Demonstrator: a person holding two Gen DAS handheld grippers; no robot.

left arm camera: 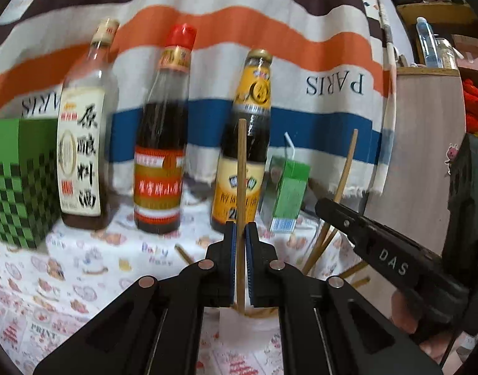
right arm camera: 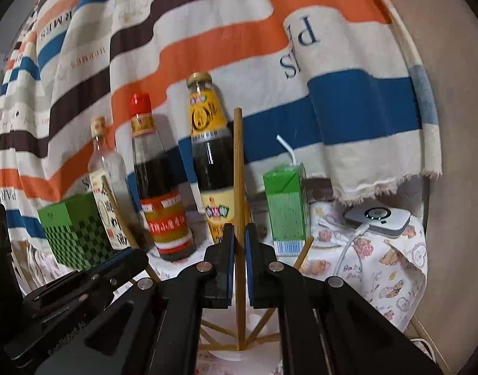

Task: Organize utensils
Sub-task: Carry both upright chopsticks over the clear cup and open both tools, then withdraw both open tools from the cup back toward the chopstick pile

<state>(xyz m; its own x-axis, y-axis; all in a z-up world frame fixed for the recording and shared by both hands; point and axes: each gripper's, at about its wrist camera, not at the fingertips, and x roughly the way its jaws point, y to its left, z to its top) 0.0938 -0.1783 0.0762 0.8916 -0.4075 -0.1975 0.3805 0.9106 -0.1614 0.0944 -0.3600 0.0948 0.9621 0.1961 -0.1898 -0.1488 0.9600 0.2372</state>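
Each claw is clamped on an upright chopstick: the left claw (left arm camera: 239, 234) on one chopstick (left arm camera: 241, 168), the right claw (right arm camera: 238, 237) on another (right arm camera: 238, 168), both shafts standing vertically over the white cup (right arm camera: 232, 354) directly below, so the move looks straight down.

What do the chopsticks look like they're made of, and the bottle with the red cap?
The chopstick held upright in the right tongs looks like bamboo or wood: tan, matte, no shine; motion blur hides any grain. The bottle with the red cap looks like clear glass, since dark liquid shows through, though clear plastic is possible. Its cap looks like glossy plastic.
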